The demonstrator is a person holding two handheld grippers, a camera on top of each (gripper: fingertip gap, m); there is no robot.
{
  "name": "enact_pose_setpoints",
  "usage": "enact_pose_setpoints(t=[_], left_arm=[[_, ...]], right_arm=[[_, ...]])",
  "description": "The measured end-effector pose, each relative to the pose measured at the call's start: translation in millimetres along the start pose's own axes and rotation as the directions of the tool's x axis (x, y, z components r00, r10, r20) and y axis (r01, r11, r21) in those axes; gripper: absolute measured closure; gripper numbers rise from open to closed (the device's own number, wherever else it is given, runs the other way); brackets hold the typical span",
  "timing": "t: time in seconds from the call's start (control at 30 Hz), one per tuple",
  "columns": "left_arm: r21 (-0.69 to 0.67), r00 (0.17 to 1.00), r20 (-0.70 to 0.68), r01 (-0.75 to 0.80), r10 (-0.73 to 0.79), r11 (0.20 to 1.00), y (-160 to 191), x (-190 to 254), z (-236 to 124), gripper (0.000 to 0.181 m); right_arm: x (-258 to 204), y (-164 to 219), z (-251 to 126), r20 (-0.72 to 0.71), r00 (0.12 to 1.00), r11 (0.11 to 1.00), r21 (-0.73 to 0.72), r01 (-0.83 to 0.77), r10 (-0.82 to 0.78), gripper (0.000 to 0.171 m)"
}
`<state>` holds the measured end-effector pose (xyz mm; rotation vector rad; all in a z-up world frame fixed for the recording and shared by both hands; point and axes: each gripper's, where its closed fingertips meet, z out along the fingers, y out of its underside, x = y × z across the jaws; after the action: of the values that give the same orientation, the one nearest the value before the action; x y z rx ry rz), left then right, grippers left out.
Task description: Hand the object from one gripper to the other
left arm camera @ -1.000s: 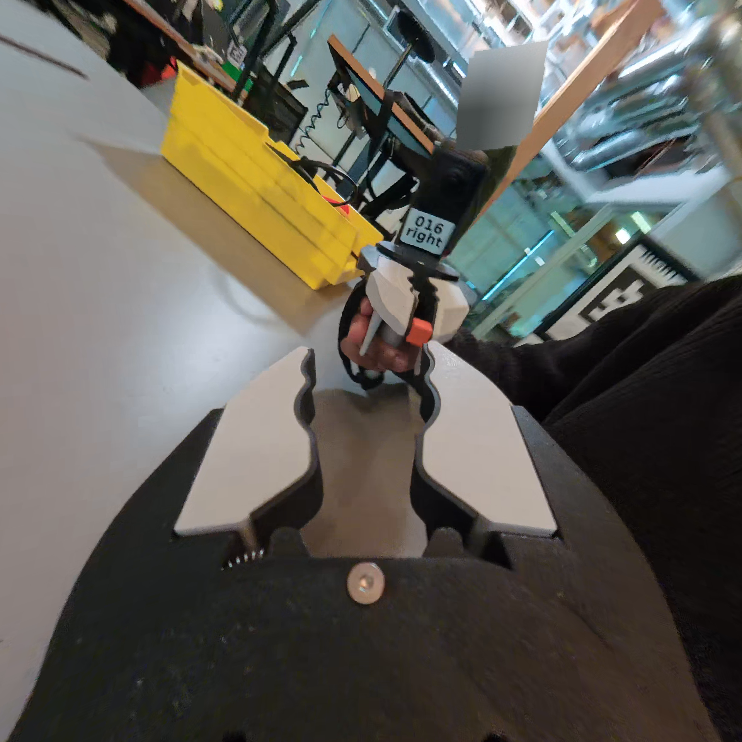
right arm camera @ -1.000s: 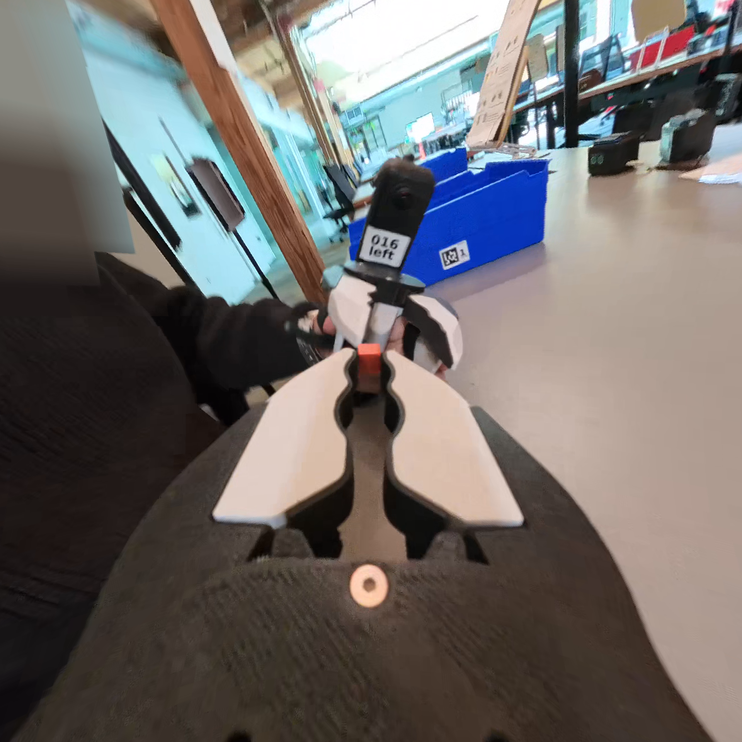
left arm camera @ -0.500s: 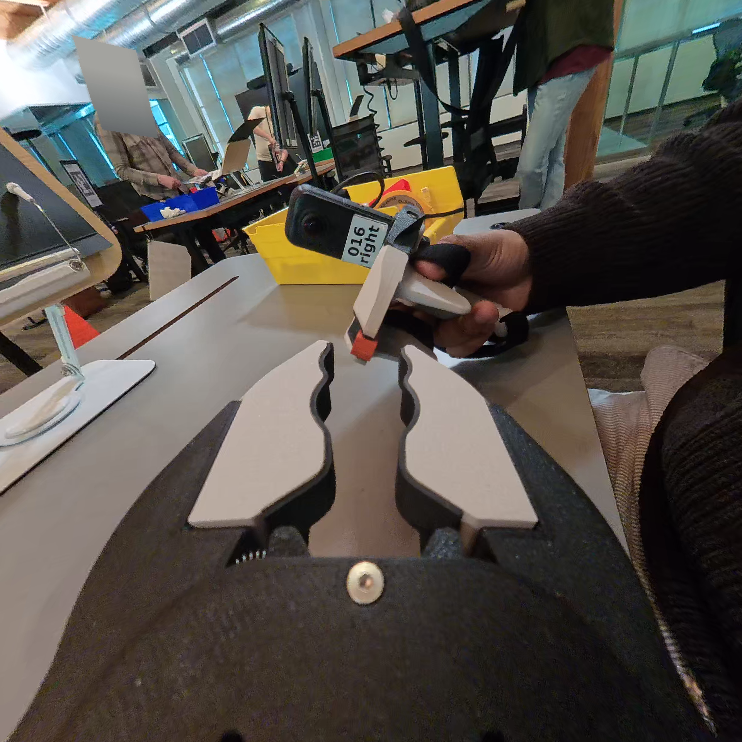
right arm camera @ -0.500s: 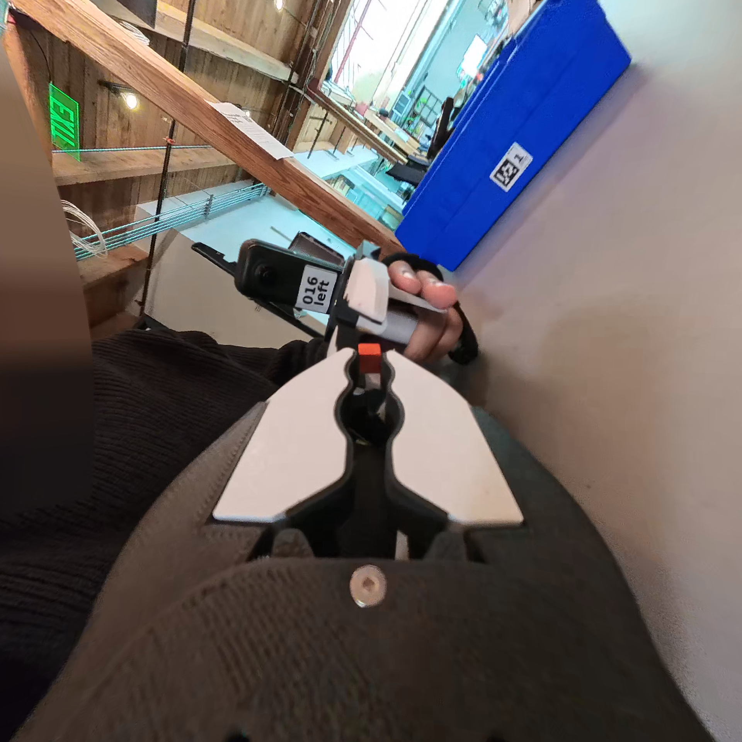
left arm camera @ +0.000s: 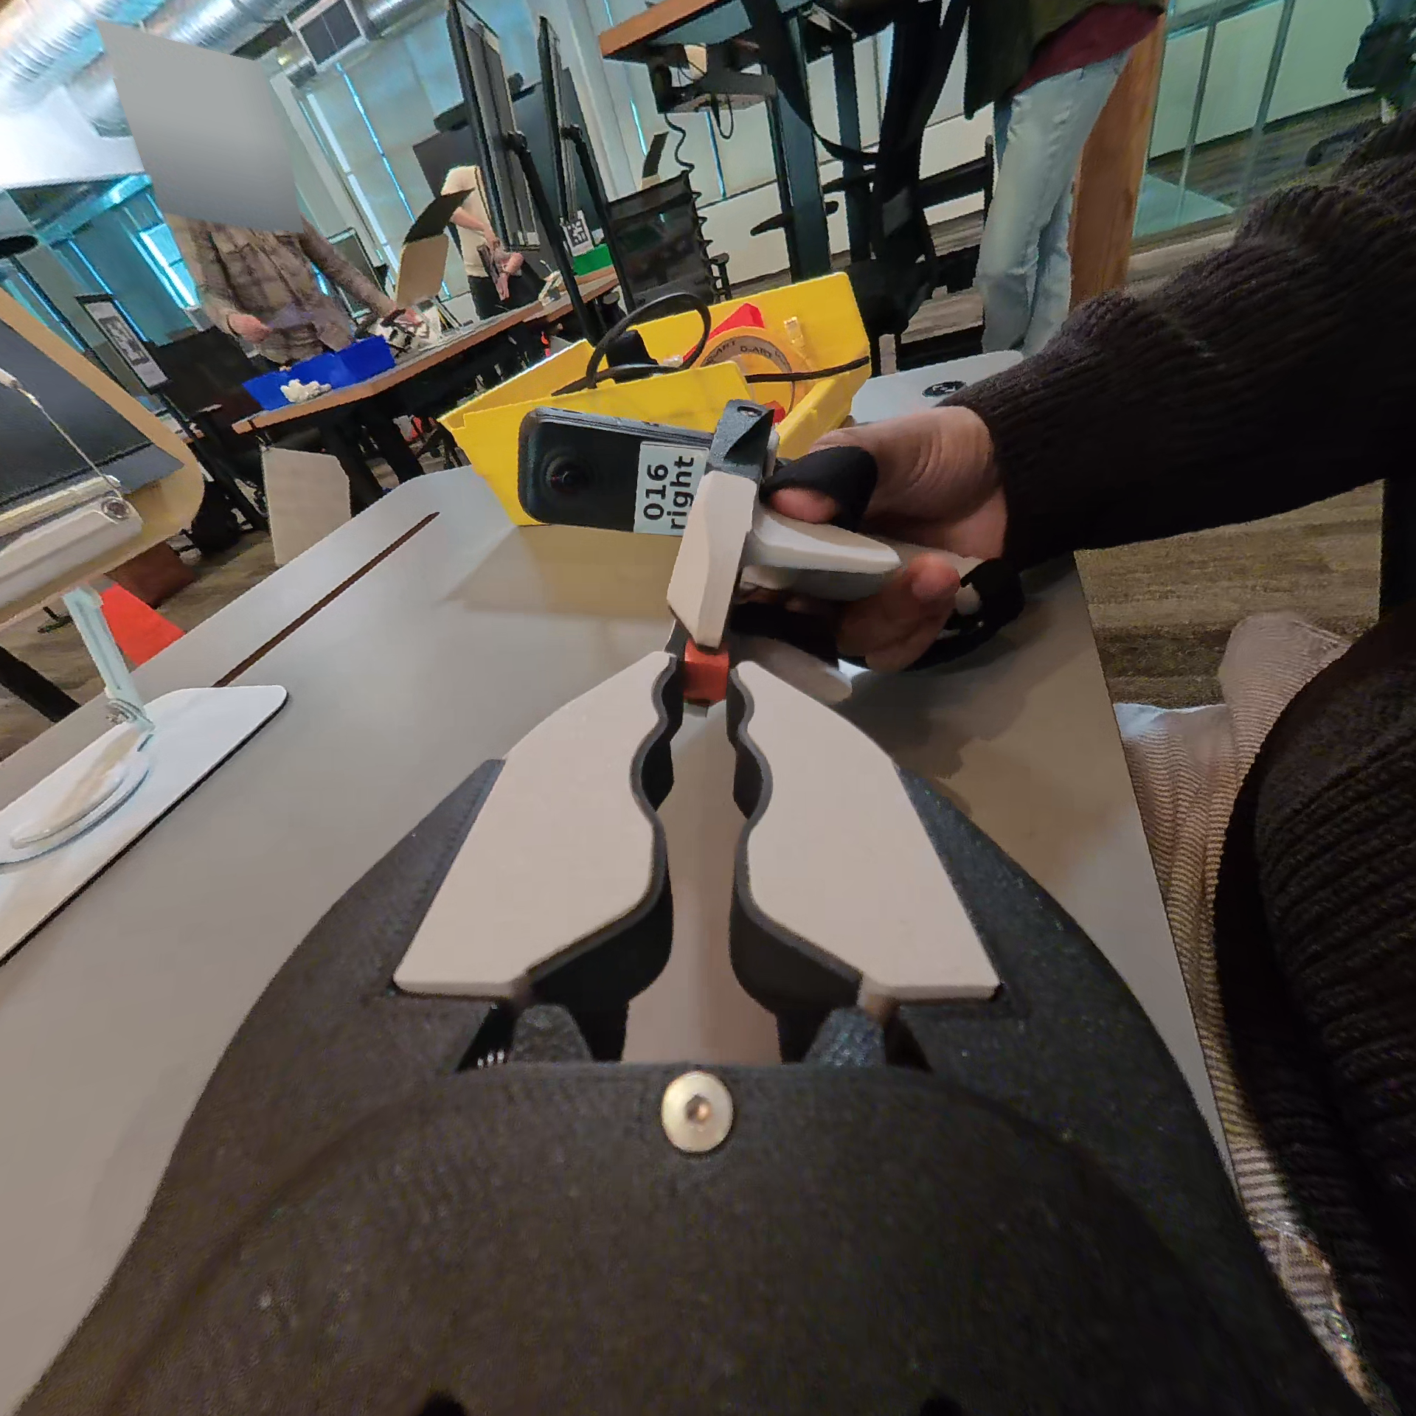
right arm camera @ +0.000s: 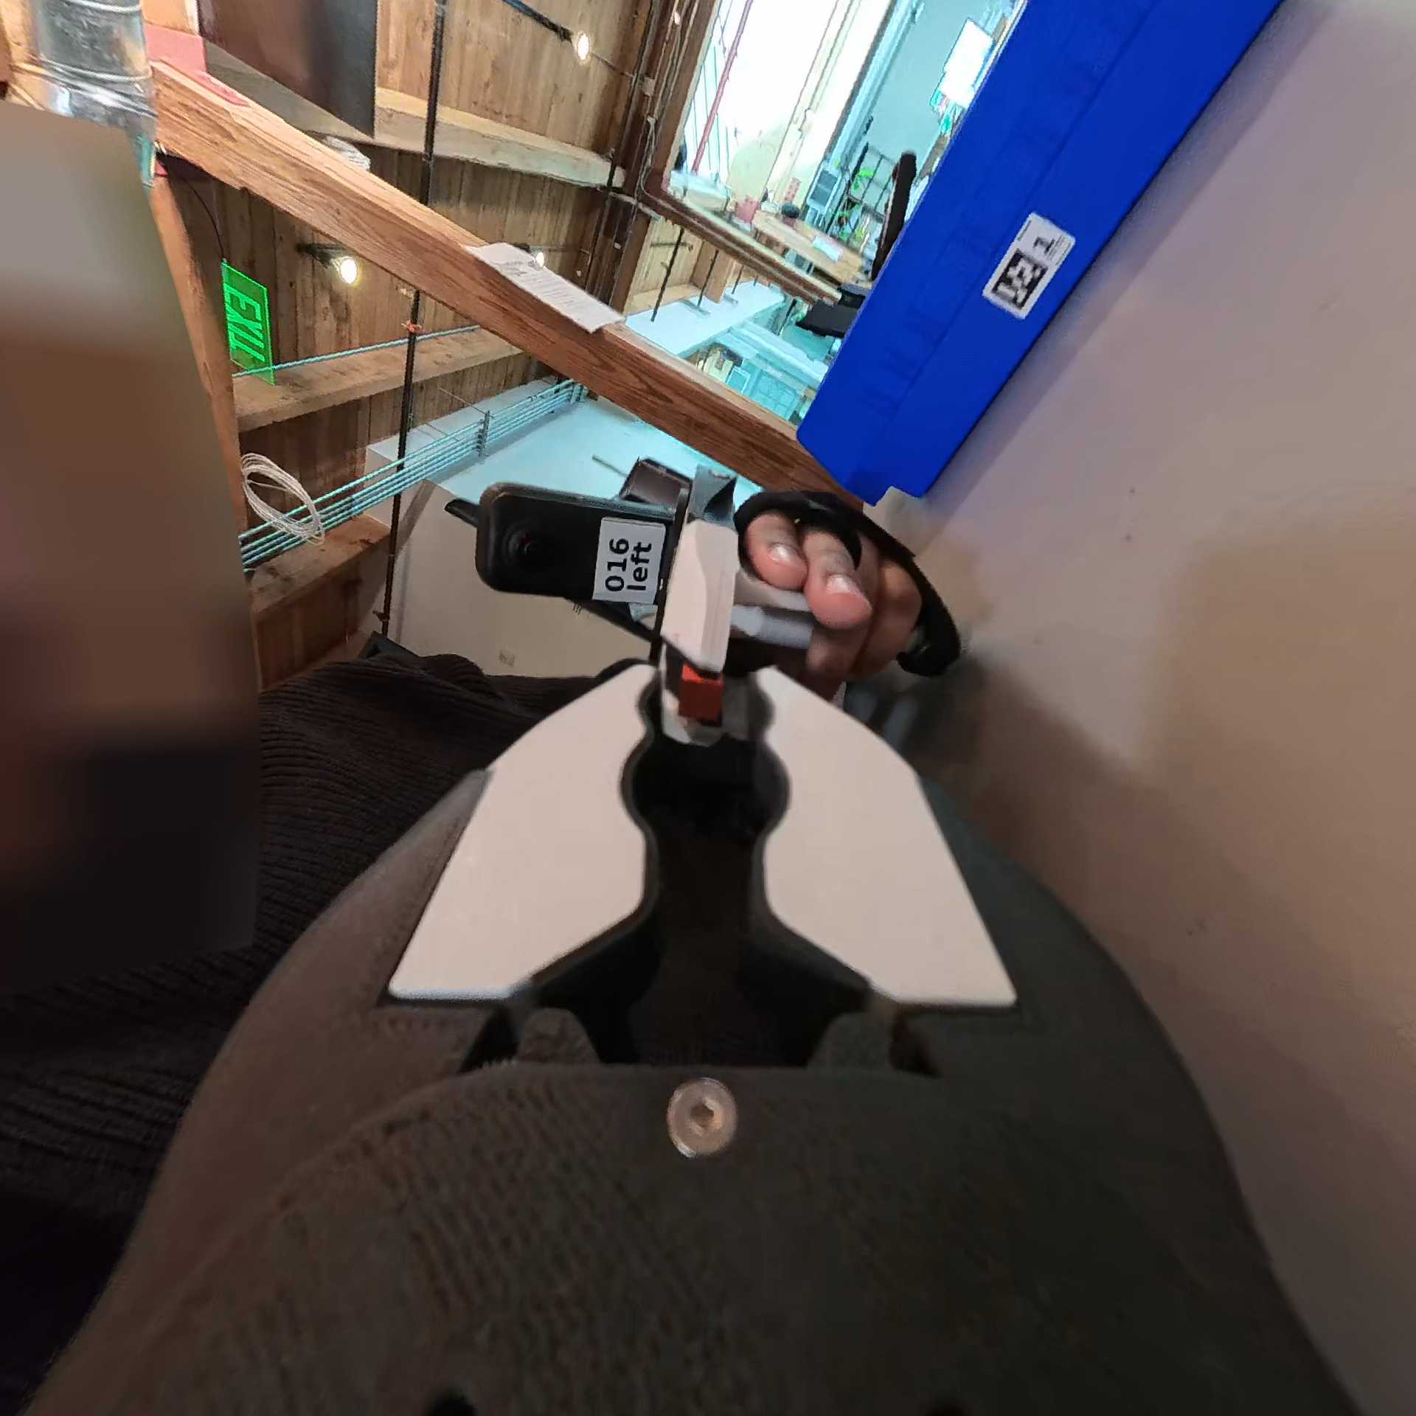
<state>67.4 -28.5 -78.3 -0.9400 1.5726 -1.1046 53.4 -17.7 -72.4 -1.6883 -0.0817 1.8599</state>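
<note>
A small orange block (left arm camera: 703, 678) sits between the tips of my left gripper (left arm camera: 701, 682), which is shut on it above the grey table (left arm camera: 368, 689). My right gripper (left arm camera: 712, 559) comes in from the right, rolled on its side, with its tips at the block's top. In the right wrist view the block (right arm camera: 699, 693) sits between my right gripper's (right arm camera: 709, 689) tips, and its jaws stand a little wider than the block. The left gripper (right arm camera: 693, 598) crosses there, with one white finger beside the block. A hand holds each gripper.
A yellow bin (left arm camera: 827, 337) with cables and tape stands at the table's far end. A blue bin (right arm camera: 1034, 230) stands on the table on the other side. A white stand base (left arm camera: 153, 751) lies at the left. People stand at benches behind. A dark sleeve (left arm camera: 1226, 383) crosses on the right.
My left gripper moved up to the block and closed its jaws on it. My right gripper's jaws, shut on the block before, have widened slightly. Both views rolled and steadied.
</note>
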Motion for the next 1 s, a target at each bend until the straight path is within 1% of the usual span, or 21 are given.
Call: enact_pose_setpoints(t=[0.07, 0.1, 0.17, 0.2, 0.27, 0.3, 0.33, 0.37, 0.43, 0.47, 0.5, 0.6, 0.67, 0.83, 0.93, 1.0], left_arm=[[0.005, 1.000, 0.014, 0.014, -0.014, 1.000, -1.4, -2.8, -0.5, 0.170], [0.006, 0.999, 0.027, 0.021, -0.021, 1.000, -1.4, -5.6, -0.9, 0.171], [0.004, 0.998, 0.053, 0.032, -0.032, 0.999, -0.5, -11.0, -2.1, 0.170], [0.000, 0.997, 0.062, 0.040, -0.040, 0.999, 0.4, -13.4, -2.7, 0.170], [-0.024, 0.995, 0.088, 0.051, -0.049, 0.998, 4.0, -18.3, -3.0, 0.170], [-0.060, 0.992, 0.121, 0.051, -0.044, 0.997, 8.6, -23.3, -3.1, 0.171], [-0.119, 0.987, 0.161, 0.041, -0.021, 0.992, 15.3, -28.9, -3.4, 0.171], [-0.192, 0.977, 0.212, 0.016, 0.026, 0.981, 22.8, -35.8, -4.6, 0.171], [-0.323, 0.946, 0.277, -0.071, 0.166, 0.944, 32.6, -44.5, -7.2, 0.171], [-0.378, 0.929, 0.285, -0.118, 0.237, 0.918, 35.6, -45.2, -7.2, 0.171], [-0.421, 0.915, 0.278, -0.157, 0.292, 0.893, 37.8, -43.4, -5.8, 0.171], [-0.511, 0.881, 0.243, -0.240, 0.406, 0.826, 41.6, -34.4, 0.5, 0.170], [-0.544, 0.860, 0.227, -0.277, 0.457, 0.792, 41.6, -30.2, 3.3, 0.170], [-0.562, 0.851, 0.219, -0.289, 0.477, 0.775, 40.3, -25.1, 6.4, 0.171], [-0.560, 0.851, 0.218, -0.292, 0.478, 0.775, 39.4, -24.1, 6.9, 0.171], [-0.558, 0.850, 0.217, -0.296, 0.481, 0.775, 39.0, -23.8, 7.1, 0.171]], right_arm=[[1.9, -7.5, -1.8, -0.013, 1.000, 0.998, 0.053, 0.019, -0.018, 0.131], [2.1, -12.2, -3.7, -0.019, 0.999, 0.996, 0.083, 0.030, -0.029, 0.126], [2.6, -21.3, -8.9, -0.050, 0.997, 0.988, 0.137, 0.068, -0.062, 0.124], [4.6, -24.9, -11.6, -0.090, 0.992, 0.983, 0.152, 0.104, -0.091, 0.124], [13.3, -29.8, -17.8, -0.229, 0.957, 0.966, 0.142, 0.215, -0.179, 0.127], [20.0, -30.8, -21.6, -0.326, 0.915, 0.953, 0.108, 0.284, -0.236, 0.128], [27.0, -31.1, -25.6, -0.425, 0.854, 0.934, 0.052, 0.353, -0.300, 0.131], [32.2, -30.5, -28.9, -0.506, 0.782, 0.911, -0.020, 0.411, -0.364, 0.135], [35.8, -30.3, -31.0, -0.601, 0.644, 0.856, -0.142, 0.497, -0.474, 0.139], [35.0, -30.3, -29.7, -0.619, 0.598, 0.832, -0.176, 0.526, -0.509, 0.140], [34.1, -29.5, -27.4, -0.626, 0.573, 0.818, -0.196, 0.540, -0.528, 0.141], [34.0, -23.4, -19.5, -0.620, 0.571, 0.818, -0.217, 0.533, -0.537, 0.144], [36.9, -18.6, -16.2, -0.617, 0.572, 0.821, -0.240, 0.517, -0.541, 0.144], [41.0, -12.3, -11.6, -0.618, 0.543, 0.807, -0.293, 0.513, -0.569, 0.148], [40.8, -11.1, -10.6, -0.615, 0.538, 0.803, -0.301, 0.515, -0.576, 0.160], [40.0, -11.3, -10.6, -0.613, 0.536, 0.799, -0.304, 0.518, -0.580, 0.160]])
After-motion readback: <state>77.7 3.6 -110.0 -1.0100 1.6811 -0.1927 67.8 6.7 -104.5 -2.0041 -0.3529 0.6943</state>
